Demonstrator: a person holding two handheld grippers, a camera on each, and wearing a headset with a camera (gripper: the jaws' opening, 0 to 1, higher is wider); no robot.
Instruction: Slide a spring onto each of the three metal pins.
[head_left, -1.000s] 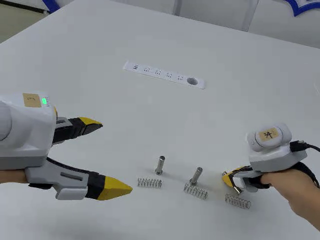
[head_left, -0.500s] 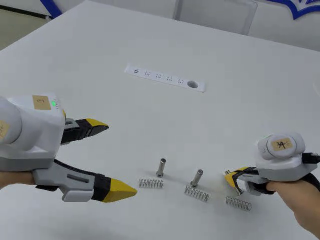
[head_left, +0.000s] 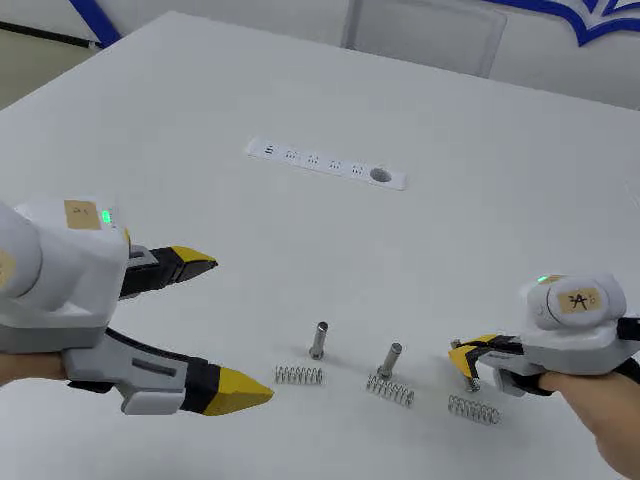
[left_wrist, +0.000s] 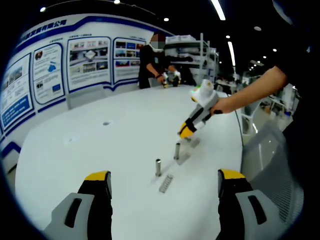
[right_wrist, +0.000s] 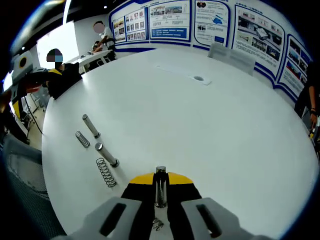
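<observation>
Right now my left tongs (head_left: 230, 330) hang wide apart above the white bench (head_left: 300, 230), their yellow-tipped jaws holding nothing. My right tongs (head_left: 462, 358) are closed on a short silver metal pin (right_wrist: 160, 192), gripped upright between the yellow tips. Its foot sits low by the bench top, though I cannot tell whether it touches.

Two more silver metal pins stand upright on the bench between the two tools: the left pin (head_left: 319, 340) and the middle pin (head_left: 389, 360), near each other but apart. Three small coiled wire springs lie flat on the bench, none on a pin. The left spring (head_left: 298, 375) lies just in front of the left pin, the middle spring (head_left: 390, 390) just in front of the middle pin, and the right spring (head_left: 473, 409) just below the right tongs.

Farther back, well apart from all this, lies a long white power strip (head_left: 325, 163) with a row of sockets and a round button at one end. Any lettering on it is too small for me to read.

The tan sticker (head_left: 578, 298) on the right tool's housing bears a handwritten mark resembling the letter A. The tan sticker on the left housing (head_left: 80, 213) has a mark too faint to read, beside a green lamp (head_left: 104, 216). The blue-framed wall posters (right_wrist: 172, 12) carry photos and text, illegible from here.
</observation>
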